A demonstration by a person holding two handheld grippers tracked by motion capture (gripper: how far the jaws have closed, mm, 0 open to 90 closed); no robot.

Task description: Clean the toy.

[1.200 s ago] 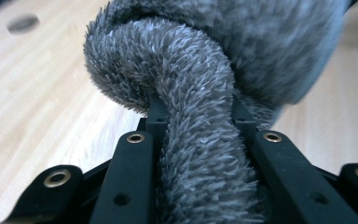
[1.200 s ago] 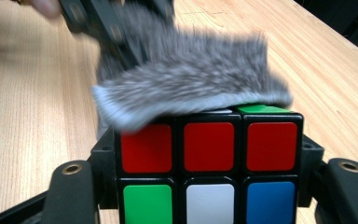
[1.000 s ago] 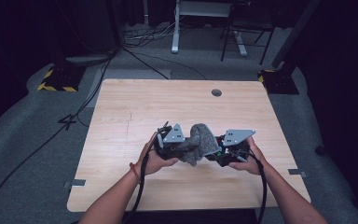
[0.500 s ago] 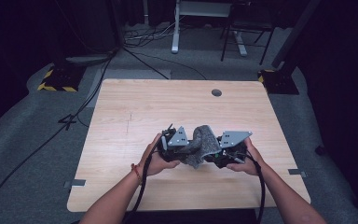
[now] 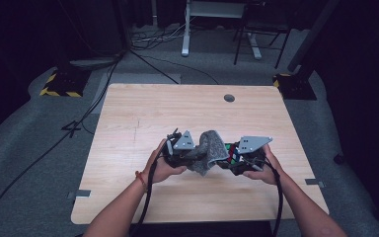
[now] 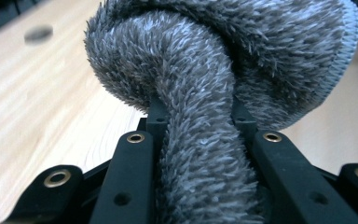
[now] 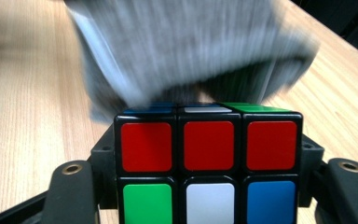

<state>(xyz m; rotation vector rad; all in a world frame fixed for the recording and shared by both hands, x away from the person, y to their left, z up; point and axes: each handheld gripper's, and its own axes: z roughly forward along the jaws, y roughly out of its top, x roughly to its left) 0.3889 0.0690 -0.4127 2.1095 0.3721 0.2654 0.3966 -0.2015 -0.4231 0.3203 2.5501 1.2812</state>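
Note:
A grey fluffy cloth (image 5: 209, 149) hangs between my two grippers above the front middle of the wooden table (image 5: 143, 113). My left gripper (image 5: 191, 154) is shut on a bunched fold of the cloth (image 6: 223, 56), which bulges out past the jaws. My right gripper (image 5: 235, 160) is shut on a Rubik's cube (image 5: 231, 152). The cube (image 7: 208, 158) shows a red top row, with green, white and blue tiles below. The cloth (image 7: 191, 51) lies blurred over the cube's far upper side. Both hands hold the grippers close together.
A round cable hole (image 5: 229, 98) sits near the table's far edge. Beyond the table, cables (image 5: 143, 54) run over the grey floor, with a white desk leg (image 5: 185, 34) and a chair base (image 5: 256, 44) behind. Yellow-black striped feet (image 5: 59, 89) stand at the far left.
The two grippers drew slightly closer together and then eased apart again. The cloth has shifted a little against the cube. Both grips are unchanged.

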